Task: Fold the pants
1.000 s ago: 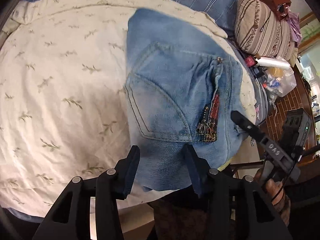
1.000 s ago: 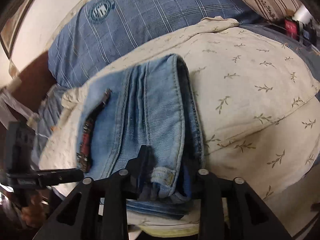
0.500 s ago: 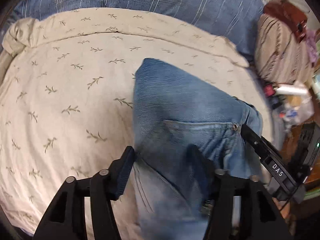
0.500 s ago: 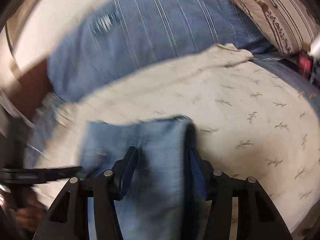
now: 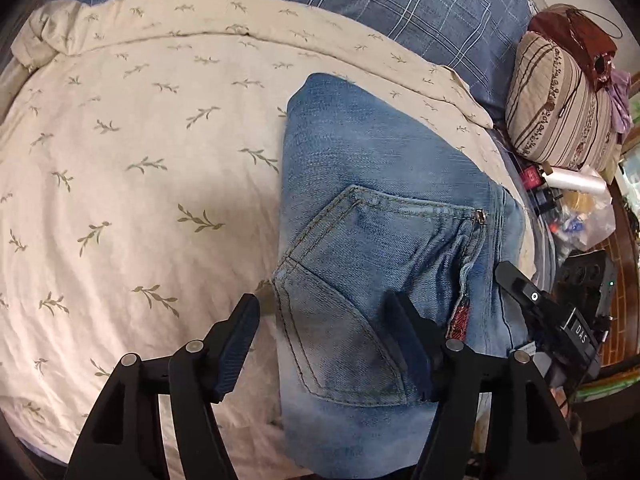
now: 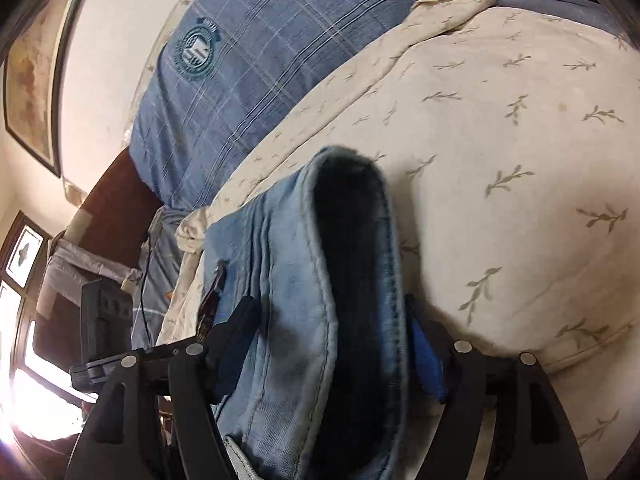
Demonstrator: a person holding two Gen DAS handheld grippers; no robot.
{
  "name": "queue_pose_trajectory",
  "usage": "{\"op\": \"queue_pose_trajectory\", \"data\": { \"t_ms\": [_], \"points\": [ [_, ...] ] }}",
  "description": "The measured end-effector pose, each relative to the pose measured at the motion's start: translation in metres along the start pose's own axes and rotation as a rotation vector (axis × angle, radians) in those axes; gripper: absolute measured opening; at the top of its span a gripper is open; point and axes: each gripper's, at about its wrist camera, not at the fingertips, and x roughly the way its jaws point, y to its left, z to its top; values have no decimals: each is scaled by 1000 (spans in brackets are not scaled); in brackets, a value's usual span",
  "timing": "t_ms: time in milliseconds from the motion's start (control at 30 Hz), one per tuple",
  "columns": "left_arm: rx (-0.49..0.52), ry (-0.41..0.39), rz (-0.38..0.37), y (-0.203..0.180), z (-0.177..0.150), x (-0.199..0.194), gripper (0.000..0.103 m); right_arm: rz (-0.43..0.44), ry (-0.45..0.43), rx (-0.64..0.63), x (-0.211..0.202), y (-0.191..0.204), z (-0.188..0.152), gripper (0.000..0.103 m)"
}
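The folded blue jeans [image 5: 376, 216] lie on a cream leaf-print sheet [image 5: 140, 168], back pocket up. My left gripper [image 5: 324, 340] is open, its fingers wide apart over the jeans' near left edge, holding nothing. In the right wrist view the jeans [image 6: 296, 304] show as a thick folded stack seen edge-on. My right gripper [image 6: 328, 344] is open with its fingers on either side of the stack's folded edge. The right gripper also shows at the jeans' right edge in the left wrist view [image 5: 540, 304].
A blue plaid cover [image 5: 360, 4] lies beyond the sheet. A striped pillow [image 5: 560, 108], a brown bag [image 5: 576, 40] and small clutter [image 5: 568, 192] sit at the right. A wall with a framed picture [image 6: 32, 80] is at the left.
Both grippers have opened wider and shifted over the jeans. The right gripper let go of the folded edge it held a second ago. The jeans now lie flat on the sheet.
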Motion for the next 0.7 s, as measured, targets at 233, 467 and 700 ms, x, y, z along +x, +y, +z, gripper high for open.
{"op": "queue_pose_trajectory", "data": {
  "t_ms": [233,467,700],
  "points": [
    [11,-8,5,-9,-7,-2,67,-50,24,-47,3,12,-4,75],
    [-13,17,-42,-1,-4,1,65,-114,26,-42,9,17,-4,74],
    [-129,151,-313,26,-6,-4,54,-187,17,-166,-6,74,-17,55]
  ]
}}
